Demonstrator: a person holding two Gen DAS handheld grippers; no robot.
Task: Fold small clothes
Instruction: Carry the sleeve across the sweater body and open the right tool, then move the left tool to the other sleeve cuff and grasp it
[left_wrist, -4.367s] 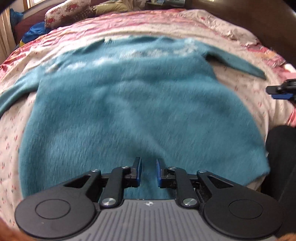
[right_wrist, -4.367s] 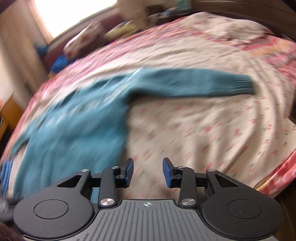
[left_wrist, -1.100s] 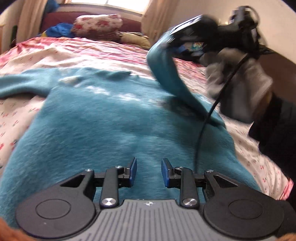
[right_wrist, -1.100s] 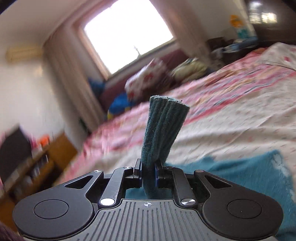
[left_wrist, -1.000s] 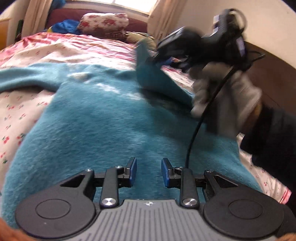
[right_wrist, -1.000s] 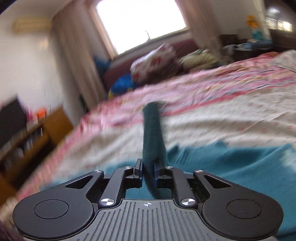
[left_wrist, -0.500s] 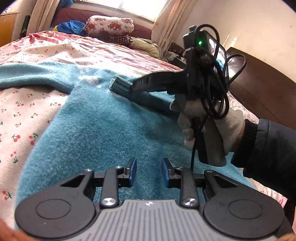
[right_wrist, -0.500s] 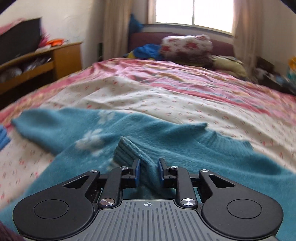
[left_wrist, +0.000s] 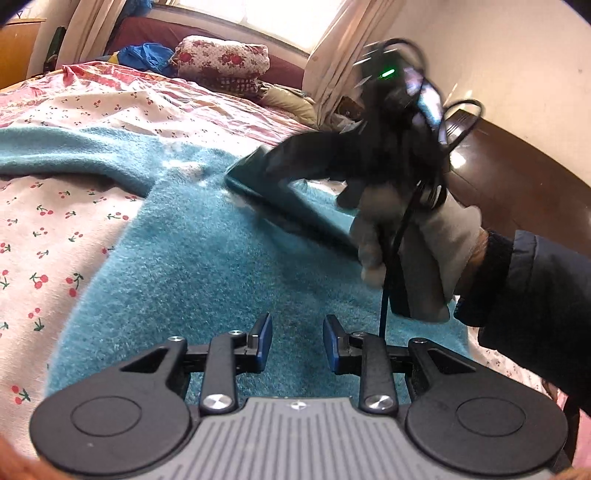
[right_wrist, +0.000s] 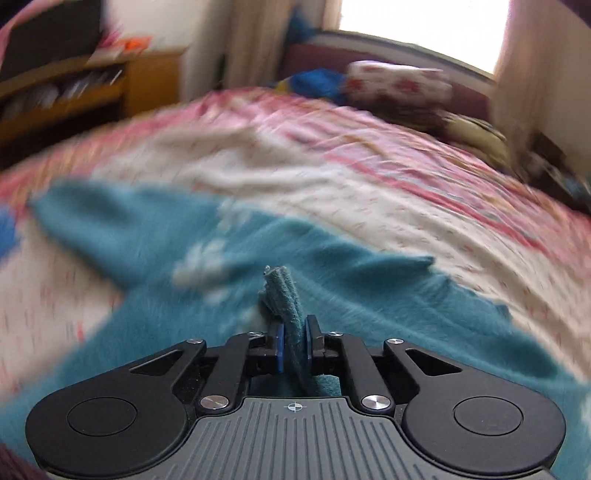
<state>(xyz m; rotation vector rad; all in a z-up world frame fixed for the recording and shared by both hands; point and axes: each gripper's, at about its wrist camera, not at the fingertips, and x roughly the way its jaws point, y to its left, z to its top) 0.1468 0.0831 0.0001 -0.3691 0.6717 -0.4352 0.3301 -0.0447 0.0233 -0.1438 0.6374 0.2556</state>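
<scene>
Cherry-print bedspread (left_wrist: 55, 236) fills the view, teal sweater (left_wrist: 207, 266) spread flat across it. Floral pillow (left_wrist: 221, 61) sits by the window. Right gripper (right_wrist: 294, 341) is clamped tight on the sleeve cuff (right_wrist: 284, 295), over the sweater's body. Left gripper (left_wrist: 297, 345) hovers part-open, holding nothing.

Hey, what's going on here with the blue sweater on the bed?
A person is folding a teal sweater spread on a cherry-print bedsheet. The right hand-held gripper, held in a gloved hand, is shut on the cuff of one sleeve and has it over the sweater's body. The left hand-held gripper hovers open and empty above the lower part of the sweater. The other sleeve lies stretched out.
</scene>
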